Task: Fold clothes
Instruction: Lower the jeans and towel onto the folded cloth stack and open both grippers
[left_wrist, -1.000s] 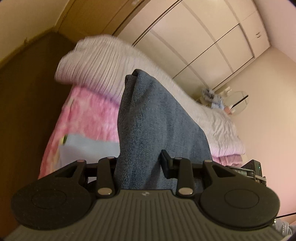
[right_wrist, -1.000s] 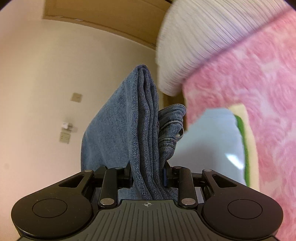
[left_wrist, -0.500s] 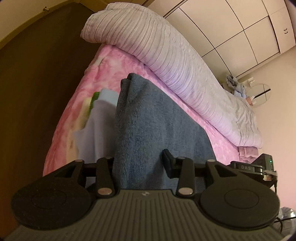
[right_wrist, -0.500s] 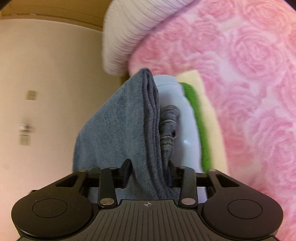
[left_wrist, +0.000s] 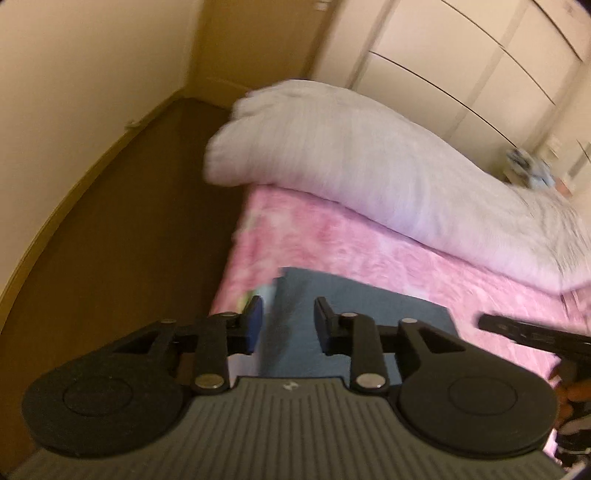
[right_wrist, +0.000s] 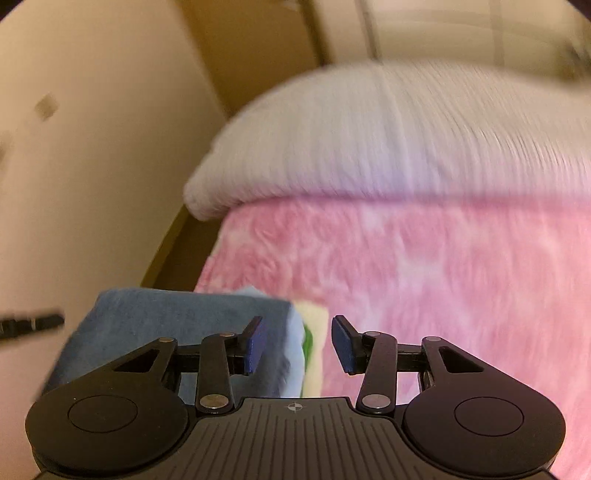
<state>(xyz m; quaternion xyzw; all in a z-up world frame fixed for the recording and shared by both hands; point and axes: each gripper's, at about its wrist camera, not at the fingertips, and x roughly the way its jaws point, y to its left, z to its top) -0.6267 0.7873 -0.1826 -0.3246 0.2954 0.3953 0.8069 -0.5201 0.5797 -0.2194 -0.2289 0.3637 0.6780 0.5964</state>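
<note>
Left gripper (left_wrist: 287, 325) first: its jaws are closing right now, yet nothing is sitting between them, only air above the folded jeans (left_wrist: 354, 314) below. Over on the right gripper (right_wrist: 297, 343), the jaws are standing well apart and gripping nothing either, with the edge of the stack showing through the gap. So both hands are hanging empty above the pile.

The jeans are lying flat as a blue rectangle on top of a small stack near the corner of the bed (right_wrist: 443, 277). Under them a pale blue garment (right_wrist: 295, 350) is peeking out, then a green layer (right_wrist: 307, 341), then a cream one (right_wrist: 316, 332) at the bottom. All of it is resting on the pink rose-patterned bedspread, with the rolled white duvet (left_wrist: 369, 155) lying well behind, and dark floor (left_wrist: 129, 240) off the bed's edge.

To my eye the placing step is about finished. Doing it well means lifting both grippers straight away so no jaw snags the denim and drags the top fold askew. The jeans are sitting close to the bed's edge, and the lower layers are jutting out on one side, so a gentle nudge to square the stack might be worth it. Both views are blurry, so finer creases are beyond me.
</note>
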